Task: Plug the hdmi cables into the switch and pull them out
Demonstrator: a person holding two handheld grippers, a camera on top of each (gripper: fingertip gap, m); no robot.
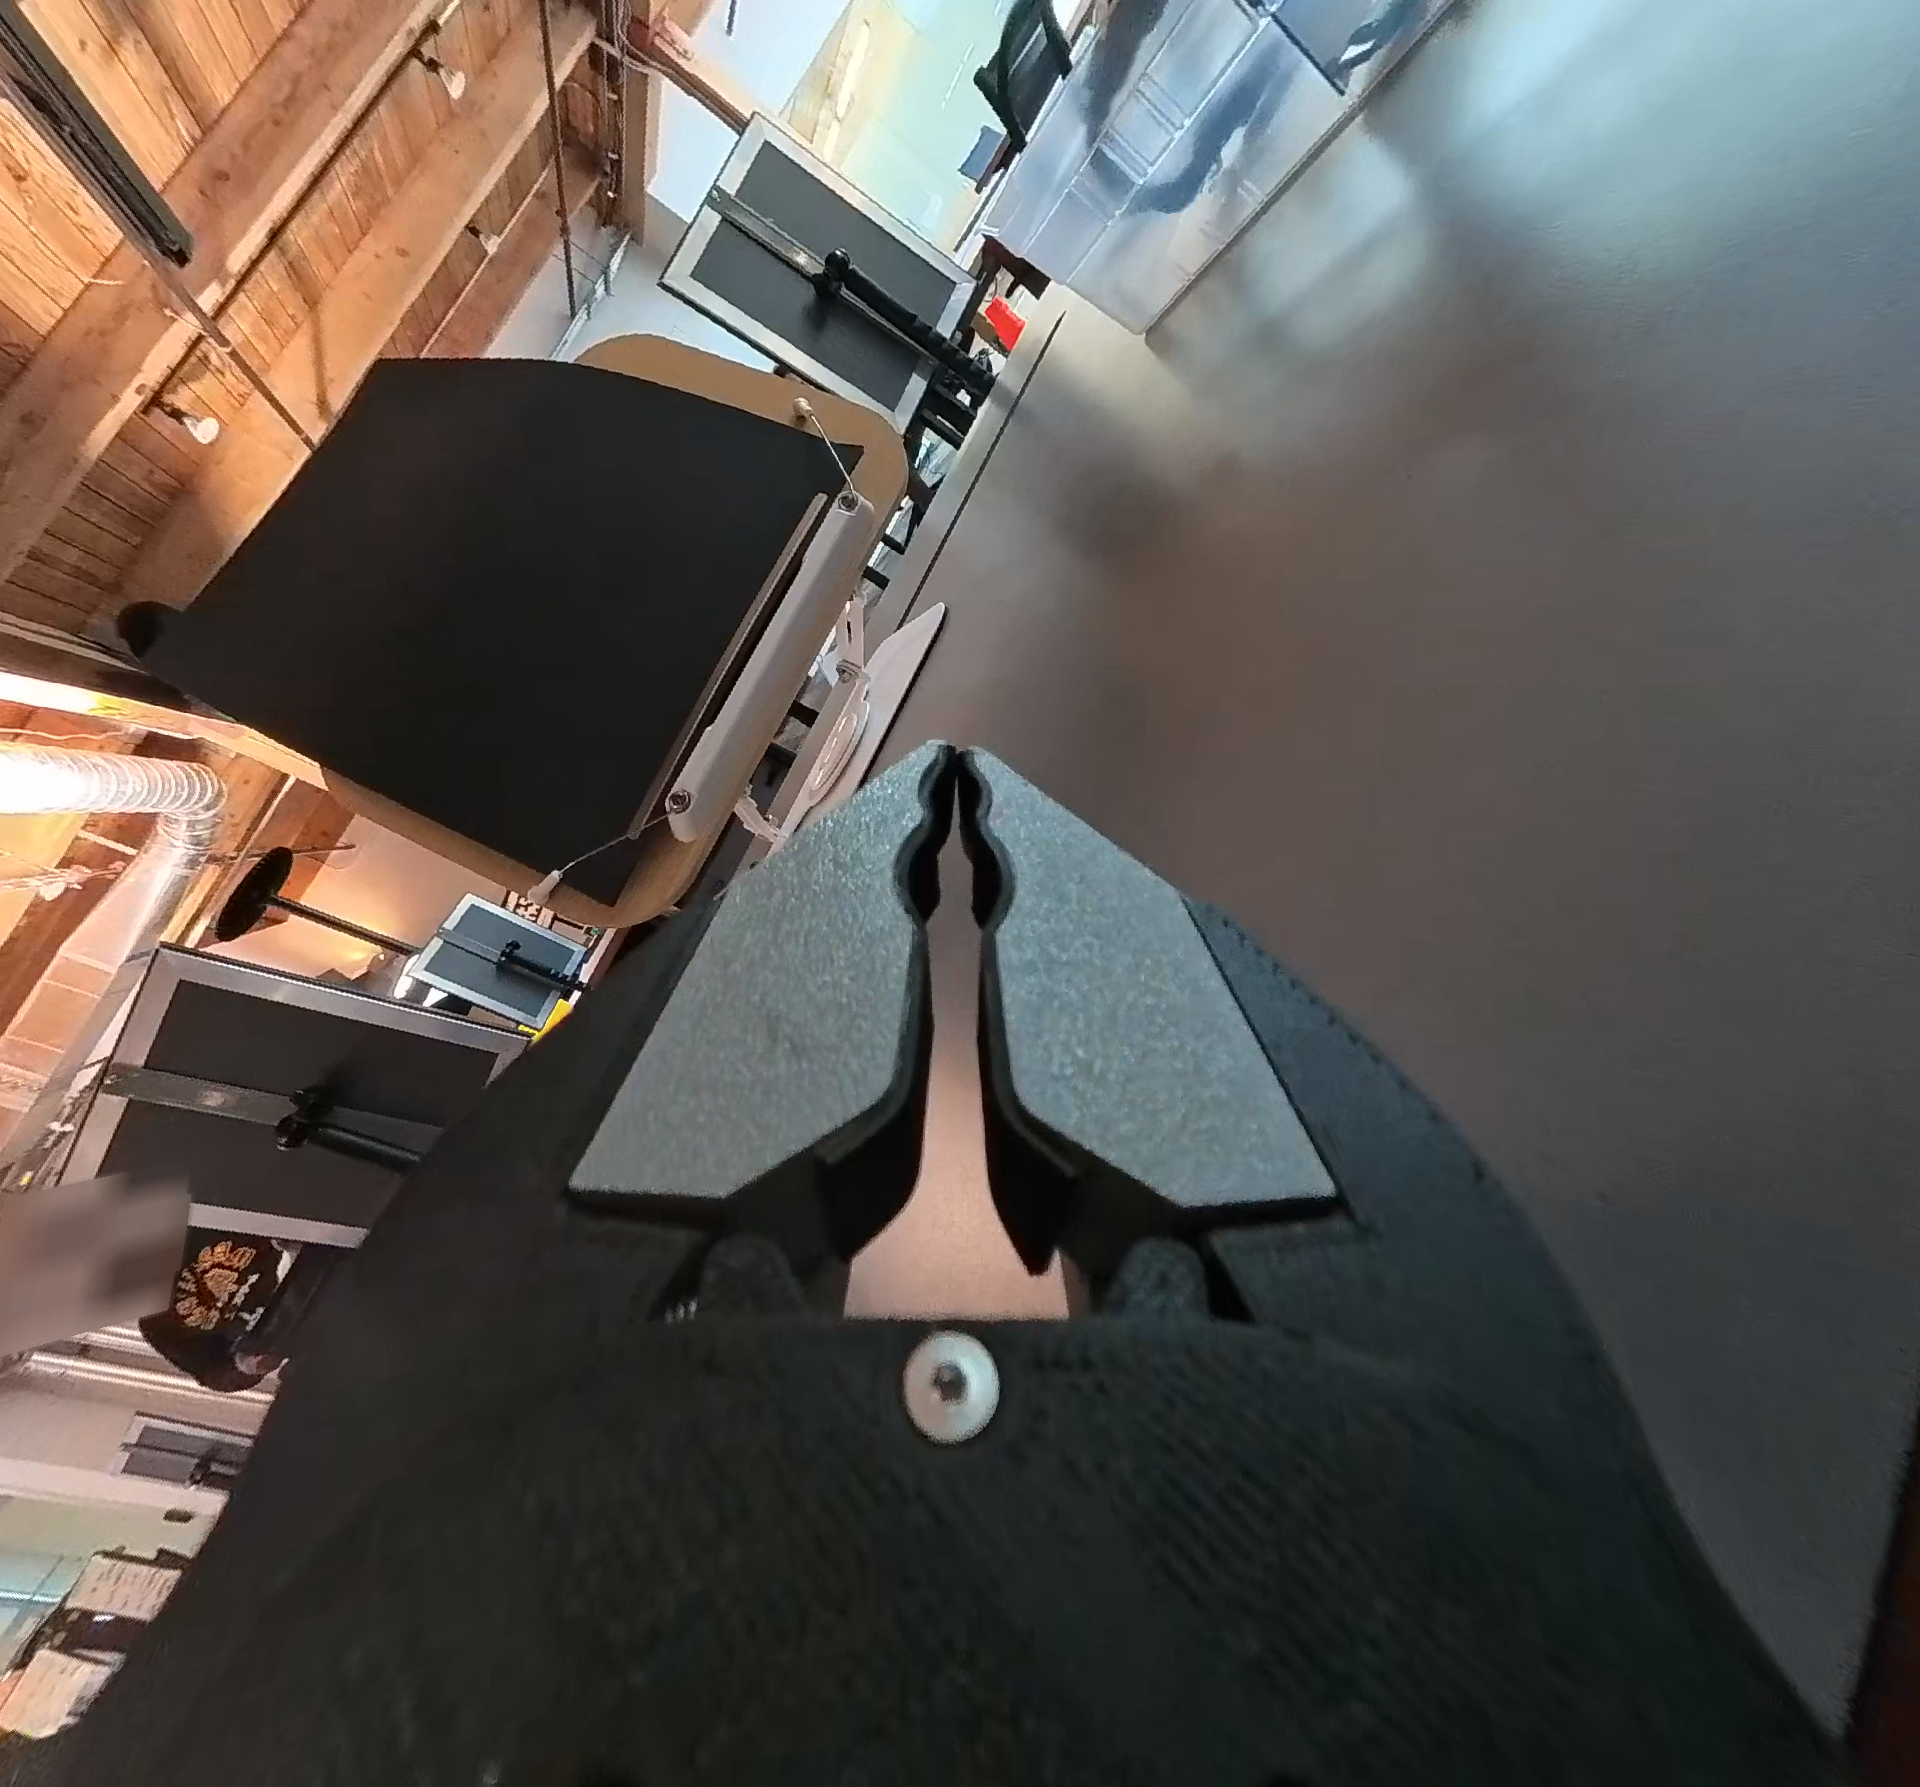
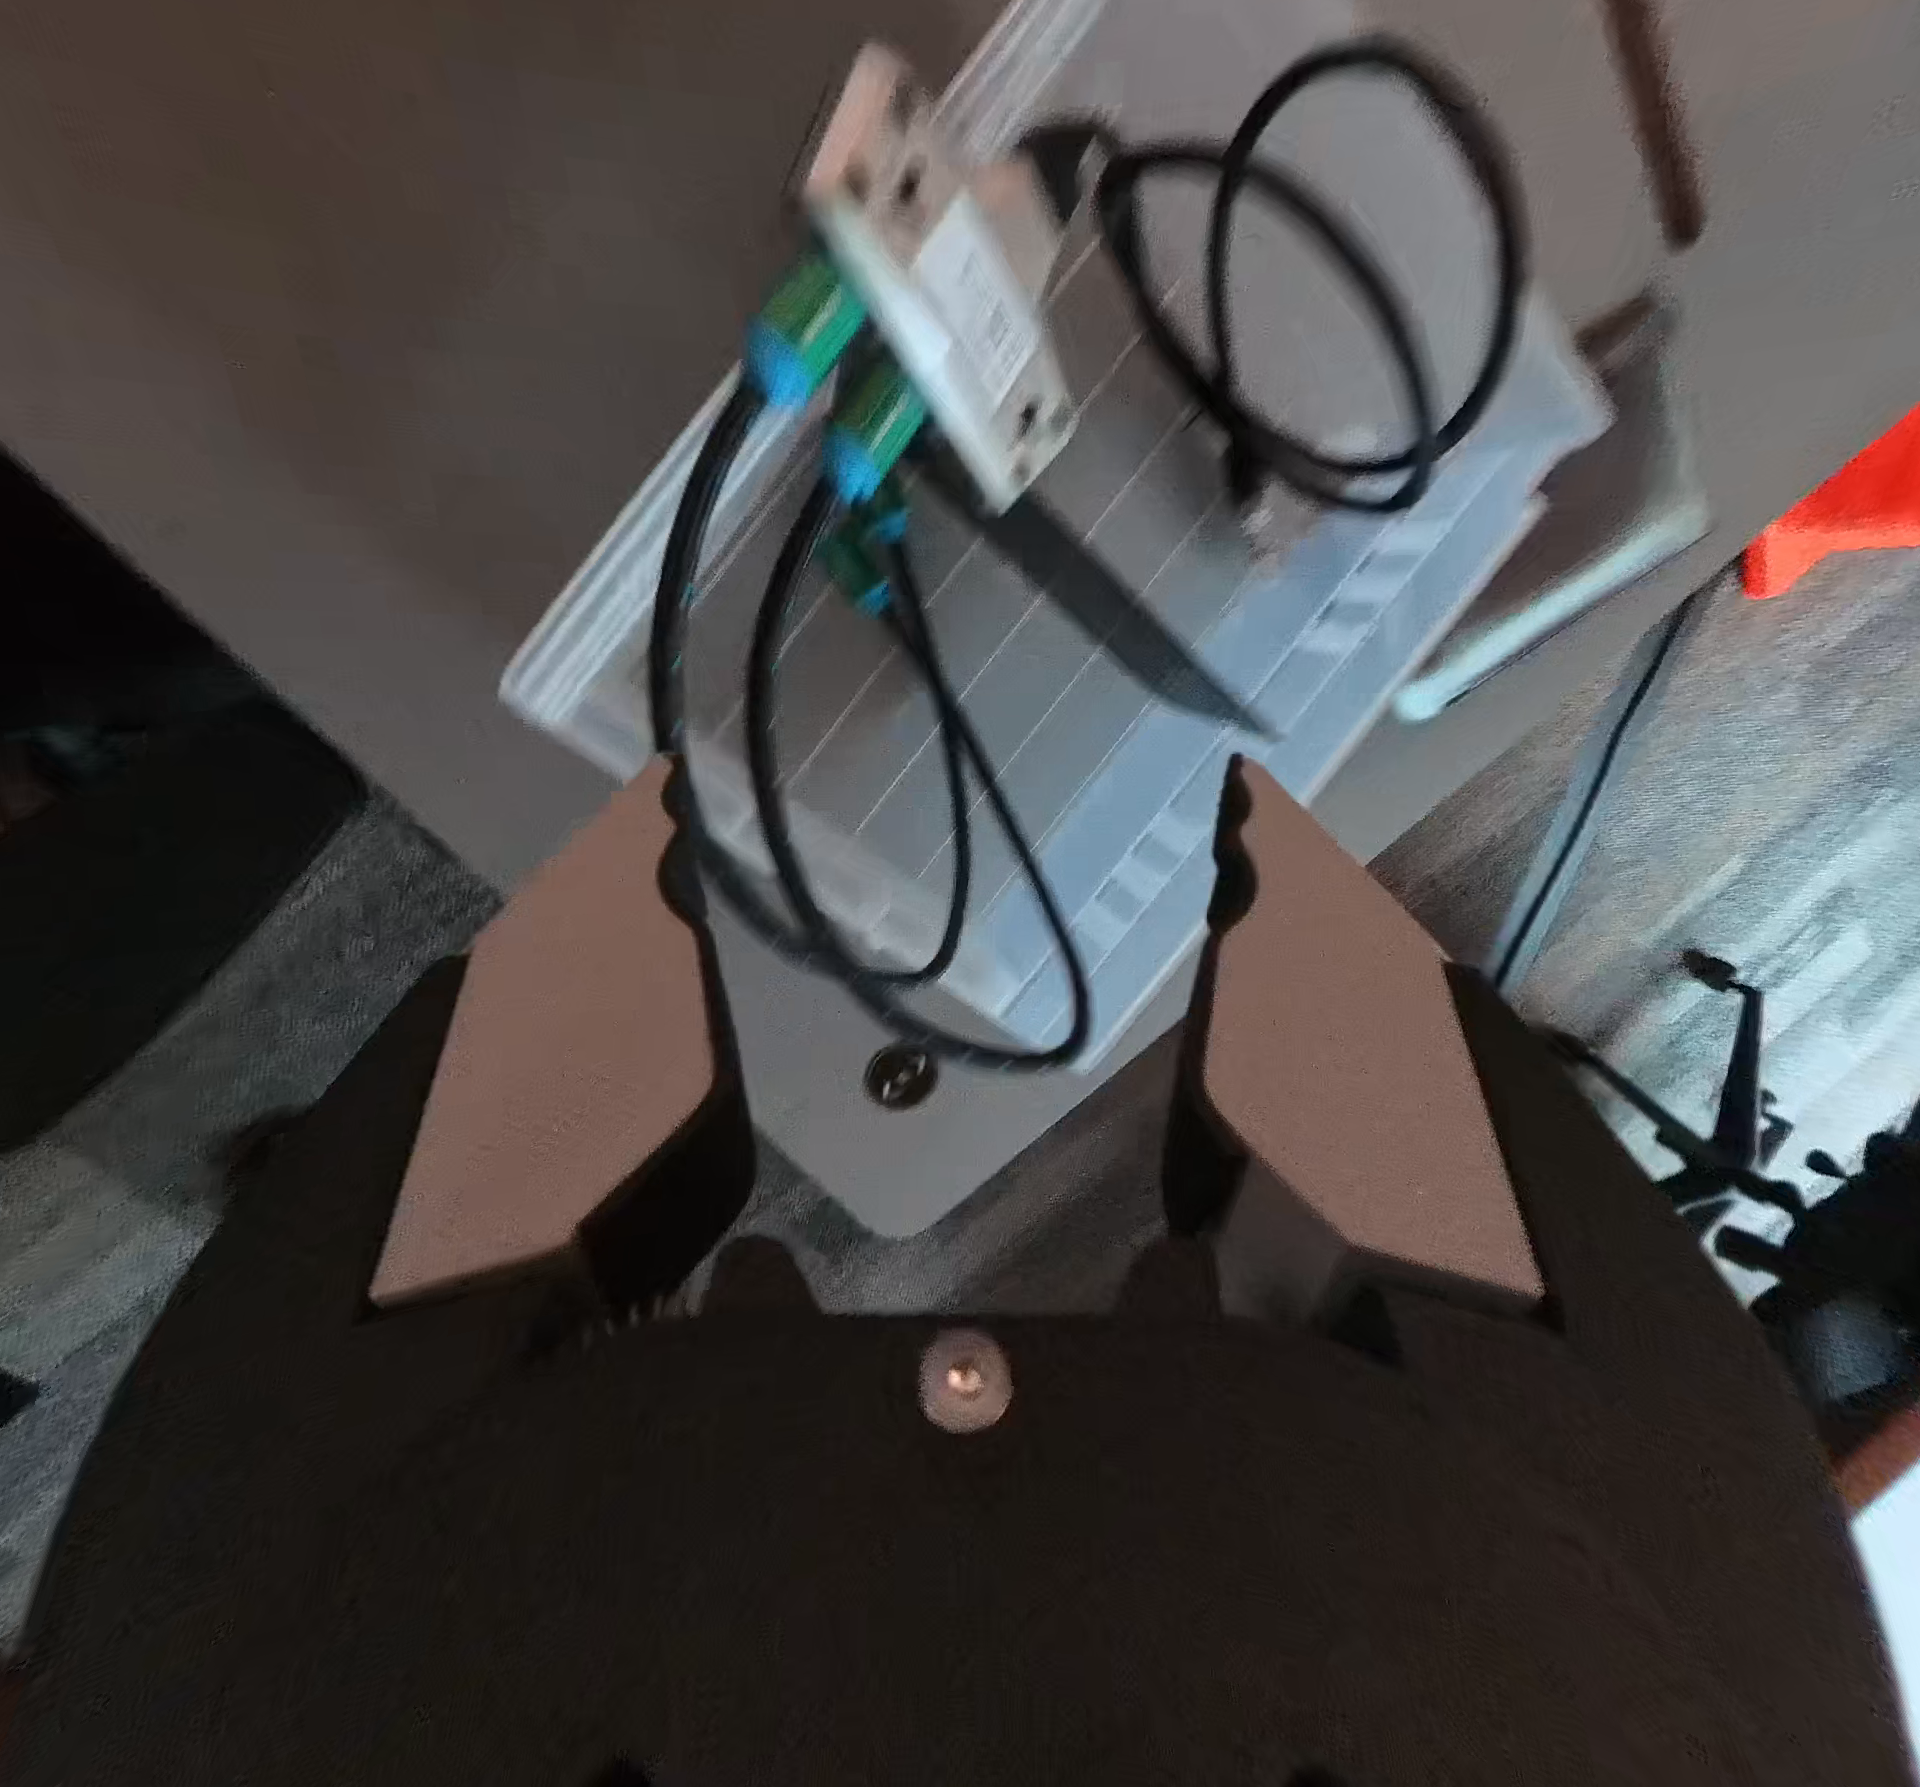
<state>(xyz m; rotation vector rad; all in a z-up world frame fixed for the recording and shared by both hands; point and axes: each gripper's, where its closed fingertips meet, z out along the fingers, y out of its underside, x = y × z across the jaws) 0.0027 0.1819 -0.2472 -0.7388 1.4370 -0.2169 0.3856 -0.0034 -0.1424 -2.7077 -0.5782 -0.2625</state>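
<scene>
Status: R gripper has jaws spread wide, nothing between the pads in contact; the cable loops seen between the fingers lie on the tray beyond and below, not in the grasp. L gripper has jaws pressed together with nothing between them, pointing across a bare stretch of table toward the room; no task item shows in its view.

Task item location: the switch, a small grey-white box, lies ahead of the R jaws and slightly left of their centreline, on a clear plastic tray. Two green-and-blue hdmi plugs appear seated in the switch's left-facing side; a third plug lies nearer the jaws and appears loose, though blur prevents a firm call. Their black cables run back toward the jaws and loop just under the L-hand fingertip. A separate black lead coils ahead-right of the switch.

Key relation: switch long axis runs diagonally, far-left to near-right, so plug axes run crosswise to it, pointing near-left. Judgement: R gripper is the nearer one; approach req. a forward reach, bearing left, with jaws turned to straddle a plug body across its width.

Image is motion-blurred; port detail cannot be read.
</scene>
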